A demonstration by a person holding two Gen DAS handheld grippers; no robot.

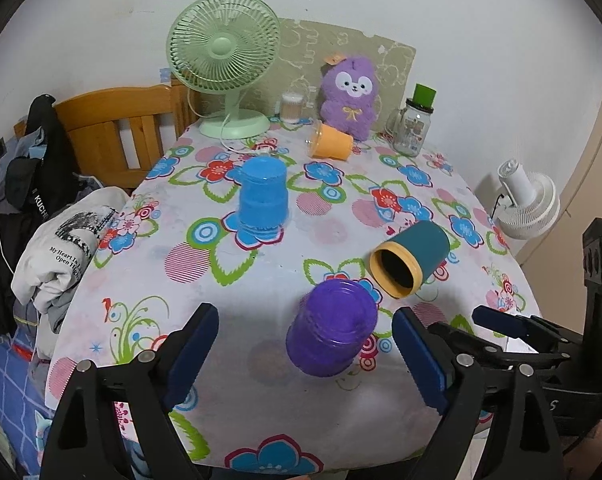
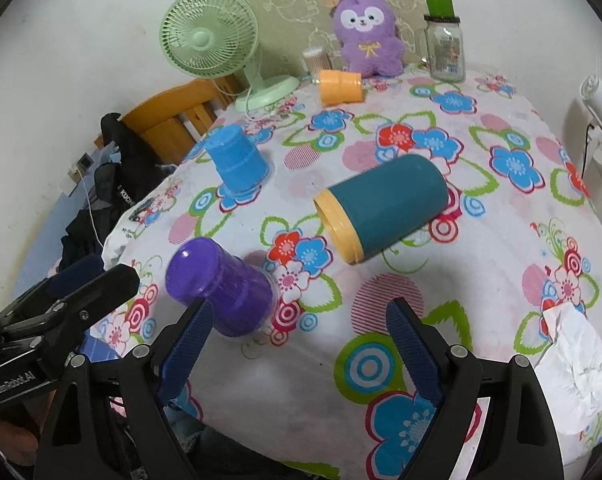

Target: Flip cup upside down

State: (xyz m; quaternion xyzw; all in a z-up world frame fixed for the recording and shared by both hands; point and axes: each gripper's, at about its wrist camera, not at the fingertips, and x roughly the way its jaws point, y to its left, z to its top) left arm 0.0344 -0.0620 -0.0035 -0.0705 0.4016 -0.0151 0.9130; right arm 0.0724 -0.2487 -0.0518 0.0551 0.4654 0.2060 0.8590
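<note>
Left wrist view shows the left gripper (image 1: 305, 344) with its jaws spread wide and empty, hanging over the near edge of the table (image 1: 261, 276) with its flowered cloth. Between the blue pads sits the purple cup (image 1: 333, 328), mouth down on the cloth. Beyond it the teal cup (image 1: 411, 258) with the yellow rim lies on its side, mouth toward the camera; the blue cup (image 1: 263, 198) stands upside down farther left, and an orange cup (image 1: 331, 142) lies tipped near the purple plush toy (image 1: 351, 92). White clothing (image 1: 67, 240) beside the table reads "My Heart Is", the rest folded away; dark fabric (image 1: 41, 196) shows "KUCH". In the right wrist view the right gripper (image 2: 297, 344) is likewise wide open and empty, and the left tool's body (image 2: 15, 378) bears "GenRobot.AI".
</note>
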